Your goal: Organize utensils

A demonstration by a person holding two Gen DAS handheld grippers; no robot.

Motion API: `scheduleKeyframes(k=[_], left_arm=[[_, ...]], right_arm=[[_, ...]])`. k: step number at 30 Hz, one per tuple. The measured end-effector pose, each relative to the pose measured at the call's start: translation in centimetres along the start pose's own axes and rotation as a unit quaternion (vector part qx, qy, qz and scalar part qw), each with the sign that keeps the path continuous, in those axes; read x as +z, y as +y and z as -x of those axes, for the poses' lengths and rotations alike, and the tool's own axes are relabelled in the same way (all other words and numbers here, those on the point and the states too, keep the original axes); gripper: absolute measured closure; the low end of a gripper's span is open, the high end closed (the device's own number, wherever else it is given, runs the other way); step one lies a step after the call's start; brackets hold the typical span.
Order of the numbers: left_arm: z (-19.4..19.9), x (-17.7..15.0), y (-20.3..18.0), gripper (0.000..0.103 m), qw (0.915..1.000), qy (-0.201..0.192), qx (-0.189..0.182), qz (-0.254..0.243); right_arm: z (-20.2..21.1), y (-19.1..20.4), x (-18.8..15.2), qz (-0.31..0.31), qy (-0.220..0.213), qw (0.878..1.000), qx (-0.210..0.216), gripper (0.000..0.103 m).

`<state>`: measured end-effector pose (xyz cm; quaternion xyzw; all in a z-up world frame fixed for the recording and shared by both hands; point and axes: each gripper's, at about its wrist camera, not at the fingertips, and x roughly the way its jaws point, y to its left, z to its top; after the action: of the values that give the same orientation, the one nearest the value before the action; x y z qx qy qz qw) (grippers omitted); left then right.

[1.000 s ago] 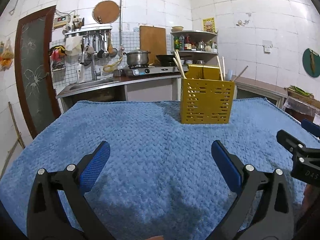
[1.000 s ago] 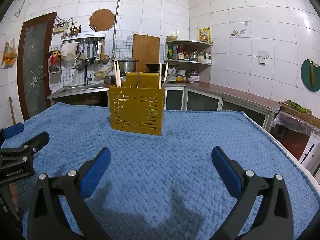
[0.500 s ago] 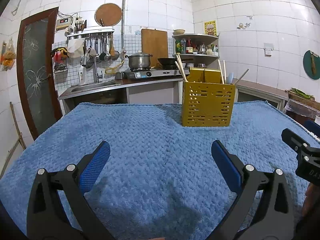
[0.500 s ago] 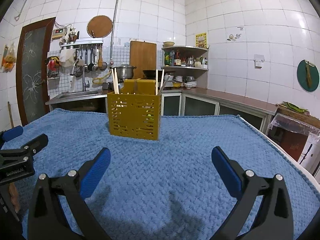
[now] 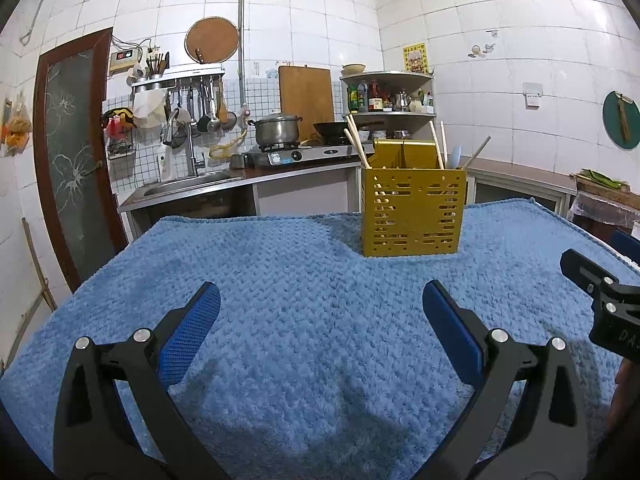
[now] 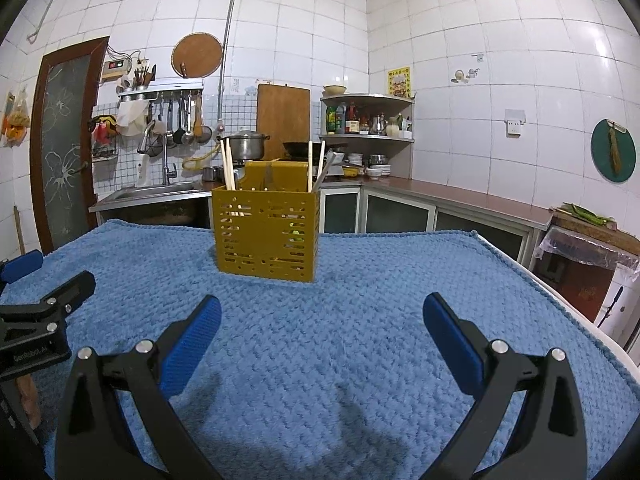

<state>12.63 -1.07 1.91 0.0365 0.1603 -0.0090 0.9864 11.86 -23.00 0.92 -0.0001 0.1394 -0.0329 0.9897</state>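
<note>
I've got the yellow slotted holder (image 5: pixel 414 214) standing upright at the far middle of the blue-towelled surface (image 5: pixel 280 280), chopsticks (image 6: pixel 228 164) and a pale spoon (image 5: pixel 453 159) poking out of it. My left claw (image 5: pixel 320 308) and right claw (image 6: pixel 320 320) both hover low at the near edge, spread wide, gripping nothing.

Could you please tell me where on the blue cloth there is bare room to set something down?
Bare patches: the blue cloth between the yellow utensil holder and both open tongs, left tongs and right tongs; the strip from the holder to the cloth's right edge; and the stretch left of the holder toward the sink side. Only the holder, packed with chopsticks, is crowded.
</note>
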Motion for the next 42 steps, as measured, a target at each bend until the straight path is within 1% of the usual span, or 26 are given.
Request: scheduleKeyframes(k=[42], left_arm=[[-0.26,0.04,0.12,0.005,1.0,0.005,0.0,0.003]], right_arm=[[-0.08,-0.11,0.04,-0.002,0.001,1.0,0.0,0.004]])
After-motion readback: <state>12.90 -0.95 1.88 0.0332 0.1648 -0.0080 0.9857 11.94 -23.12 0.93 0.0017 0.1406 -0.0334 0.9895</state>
